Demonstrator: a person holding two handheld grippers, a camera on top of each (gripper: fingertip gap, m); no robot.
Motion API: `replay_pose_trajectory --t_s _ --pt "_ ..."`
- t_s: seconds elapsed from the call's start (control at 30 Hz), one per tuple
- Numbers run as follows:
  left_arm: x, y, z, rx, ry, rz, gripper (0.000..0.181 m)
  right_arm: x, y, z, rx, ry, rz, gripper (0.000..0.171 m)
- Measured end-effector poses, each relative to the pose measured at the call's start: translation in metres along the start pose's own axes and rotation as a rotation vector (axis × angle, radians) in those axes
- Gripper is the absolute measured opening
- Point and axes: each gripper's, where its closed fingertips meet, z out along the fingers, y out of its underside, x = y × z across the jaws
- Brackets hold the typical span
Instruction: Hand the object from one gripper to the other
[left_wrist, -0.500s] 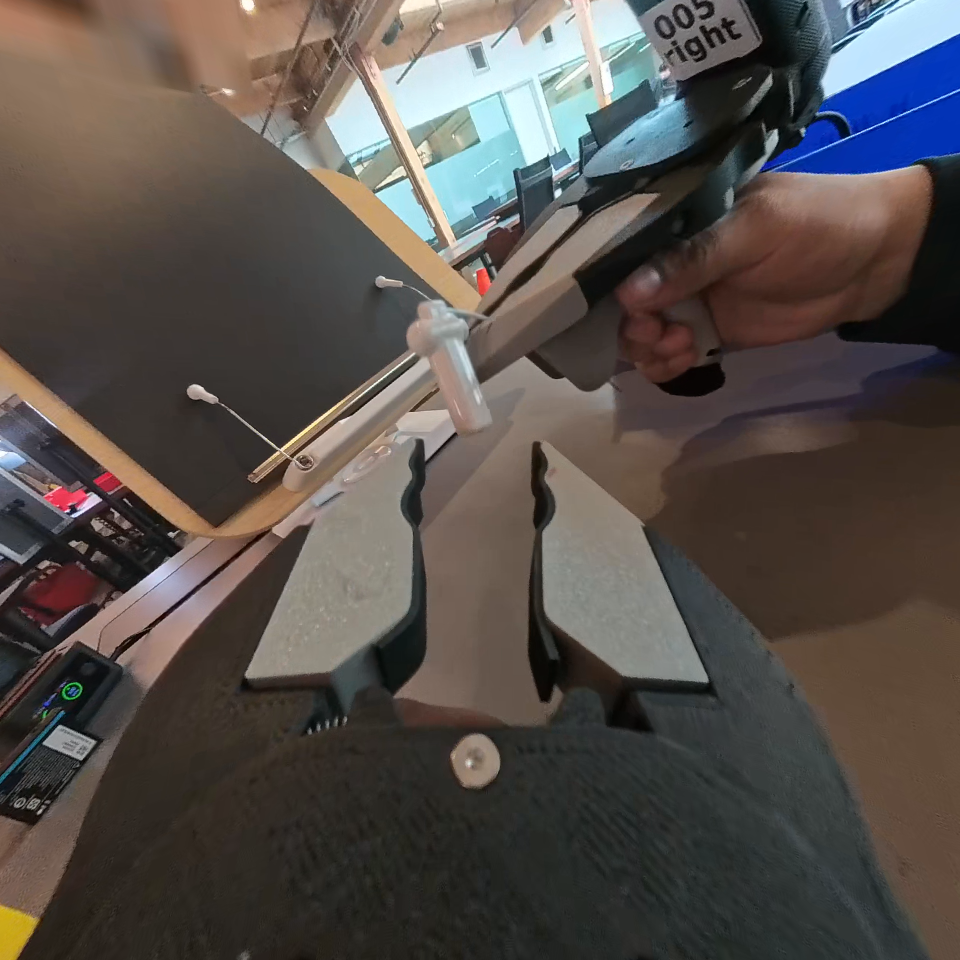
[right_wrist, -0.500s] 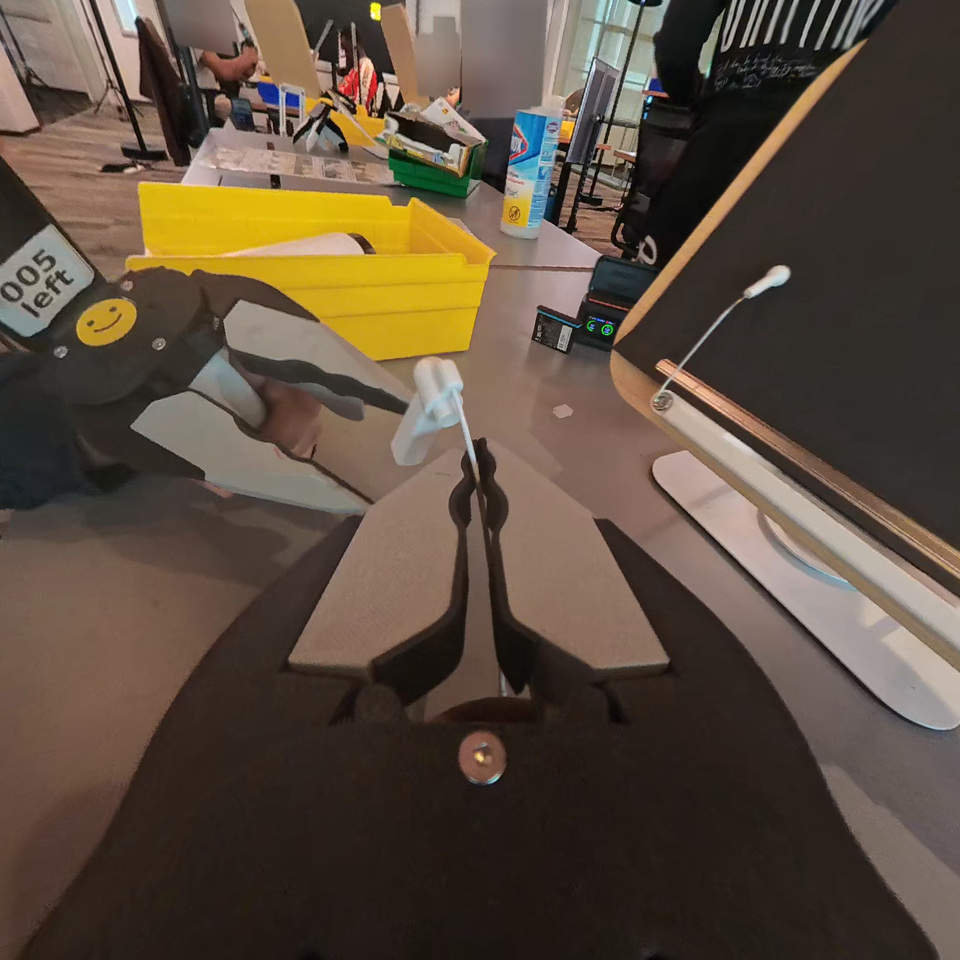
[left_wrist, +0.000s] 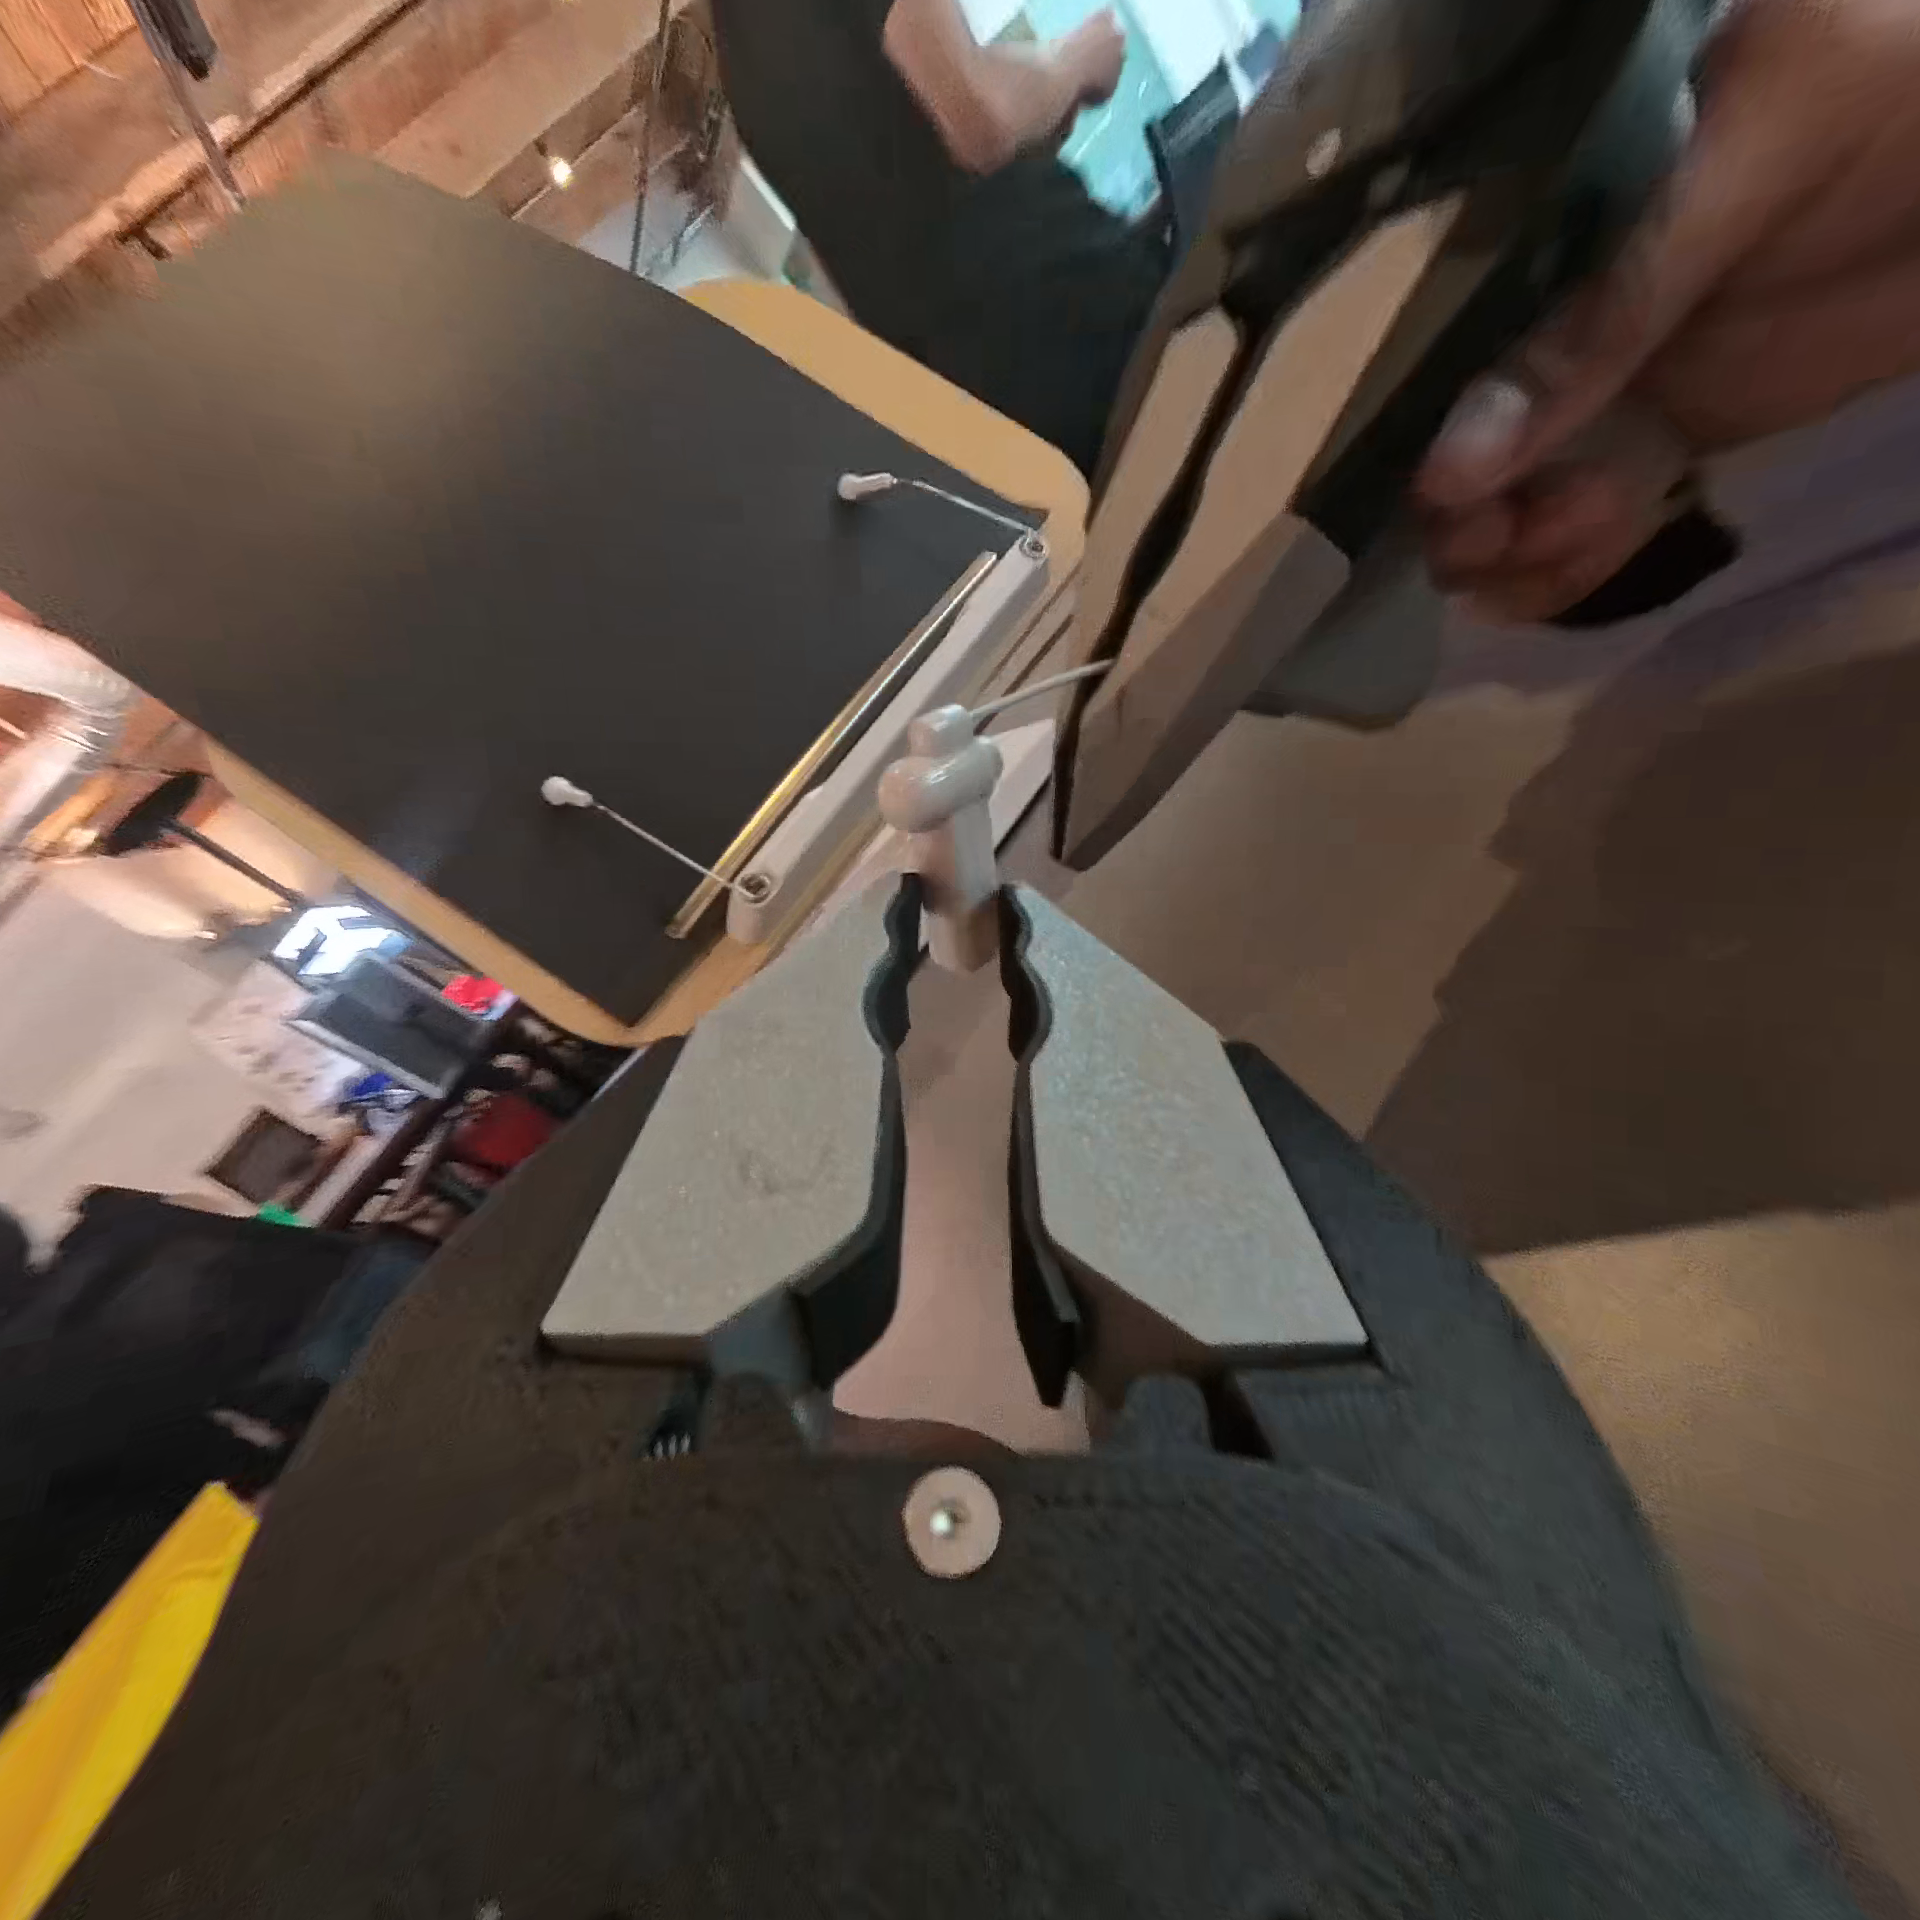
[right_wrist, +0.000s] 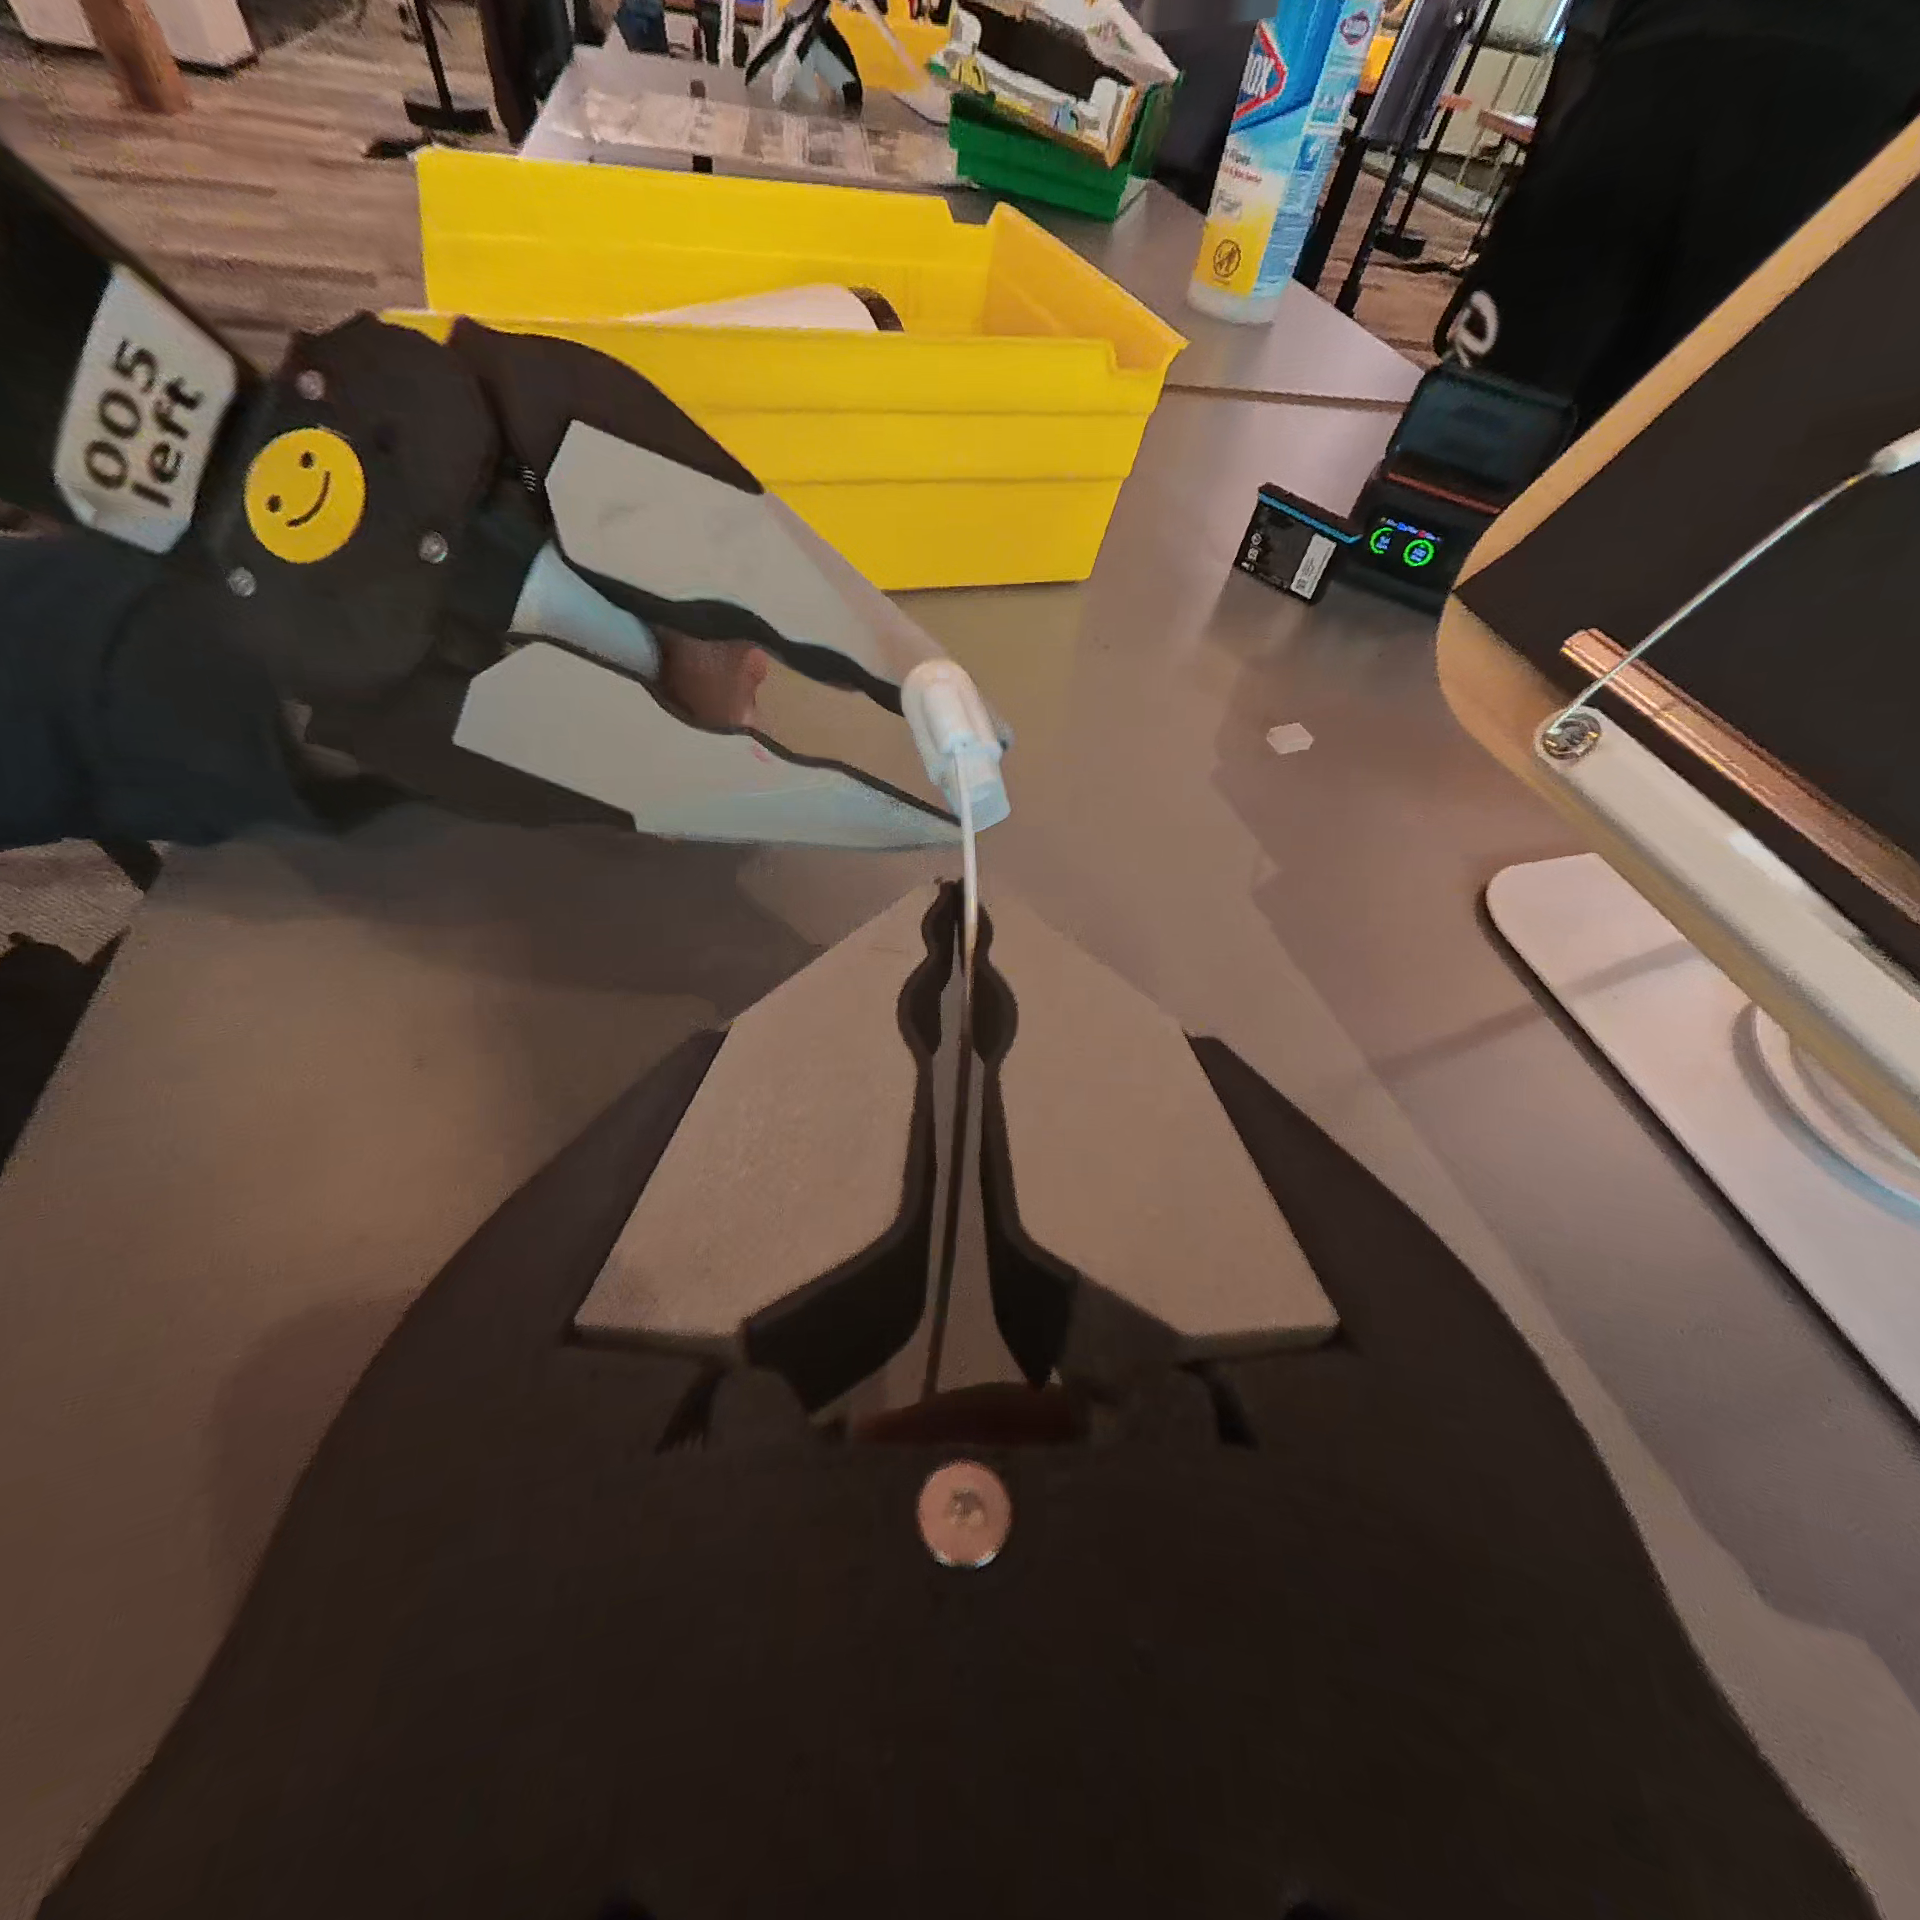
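Both grippers meet tip to tip above the table (right_wrist: 1143, 644): right gripper (right_wrist: 961, 914) pinches the white object's (right_wrist: 956, 743) thin stem, left gripper (left_wrist: 956, 914) clamps its body

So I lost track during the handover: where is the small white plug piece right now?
The white plug piece is in mid-air above the table, its body between the left gripper's fingertips while the right gripper pinches its thin wire, beside the black stand board.

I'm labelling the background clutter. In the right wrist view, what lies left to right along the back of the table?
Yellow bin → spray bottle → small black box → black device with green lights → black board on its stand.
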Motion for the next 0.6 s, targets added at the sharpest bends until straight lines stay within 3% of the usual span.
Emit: replay_pose_trajectory --t_s 0.07,0.17,0.3,0.43,0.6 --pt "0.004 -0.001 0.001 -0.005 -0.017 0.079 0.013 0.001 -0.002 0.0 0.015 0.011 -0.009 0.019" --pt "0.01 0.001 0.003 -0.022 -0.006 0.12 0.013 -0.002 -0.011 -0.002 0.056 0.007 -0.026 0.023" --pt "0.014 -0.002 0.001 -0.001 0.017 0.116 0.013 -0.005 -0.02 -0.005 0.108 0.038 -0.104 0.012" --pt "0.014 0.0 0.002 -0.012 0.017 0.113 0.014 -0.004 -0.019 -0.004 0.09 0.048 -0.122 0.011" --pt "0.008 0.007 0.004 -0.038 -0.004 0.037 0.013 0.01 -0.018 -0.005 0.093 0.034 0.098 0.009"
